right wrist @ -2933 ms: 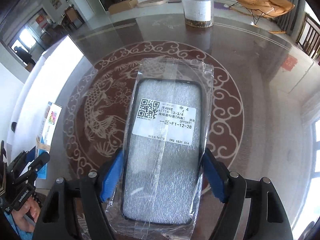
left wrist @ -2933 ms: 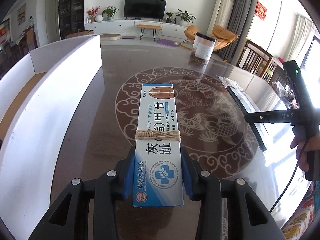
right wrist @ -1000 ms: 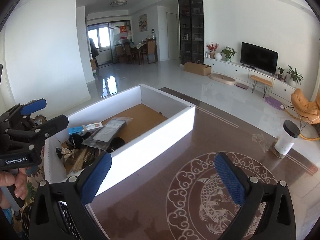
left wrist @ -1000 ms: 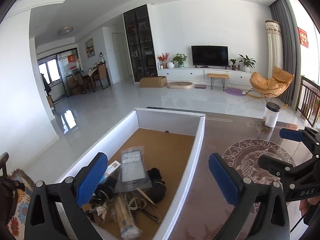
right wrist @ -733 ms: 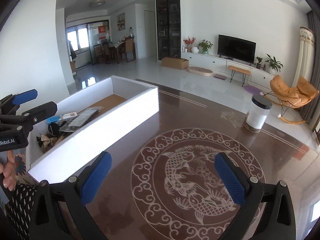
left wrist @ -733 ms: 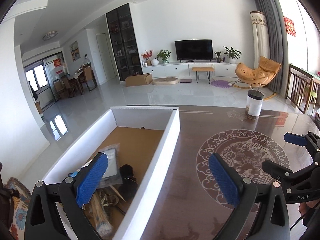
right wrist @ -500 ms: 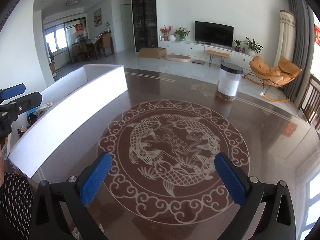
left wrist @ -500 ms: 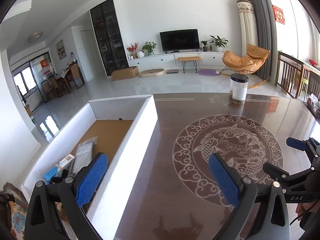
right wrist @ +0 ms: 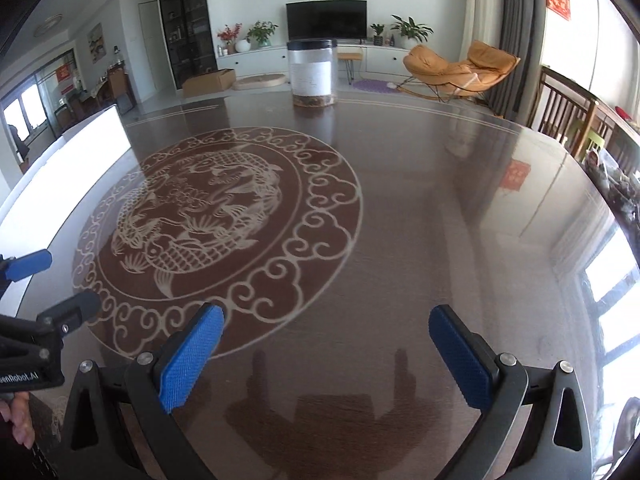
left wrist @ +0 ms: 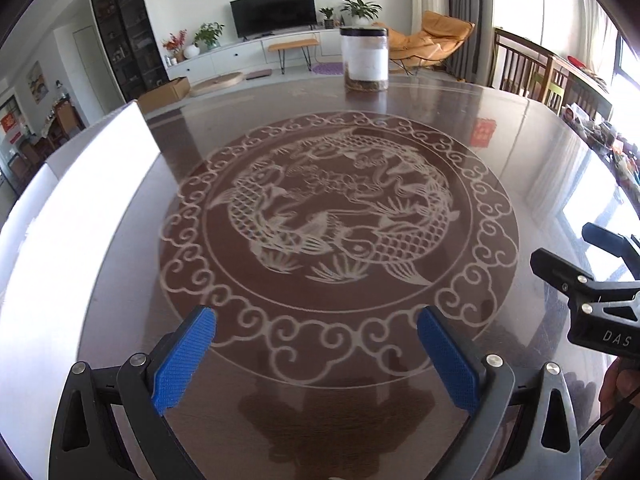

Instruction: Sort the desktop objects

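Observation:
My left gripper (left wrist: 316, 322) is open and empty, low over the dark glossy table (left wrist: 520, 152), near the front rim of the carp medallion (left wrist: 336, 216). My right gripper (right wrist: 326, 320) is open and empty too, over bare table just right of the medallion (right wrist: 216, 216). The white-walled sorting box (left wrist: 80, 200) stands along the table's left side; its inside is hidden. It also shows at the left of the right wrist view (right wrist: 68, 168). Each gripper shows at the edge of the other's view.
A clear jar with a black lid (left wrist: 365, 59) stands at the table's far edge; it also shows in the right wrist view (right wrist: 313, 73). Wooden chairs (left wrist: 532, 68) line the right side. Clutter sits at the far right edge (right wrist: 616, 176).
Both grippers let go of the cream box and the wrapped phone case into the white box. Since then both have swung right and down from the box to the table's middle.

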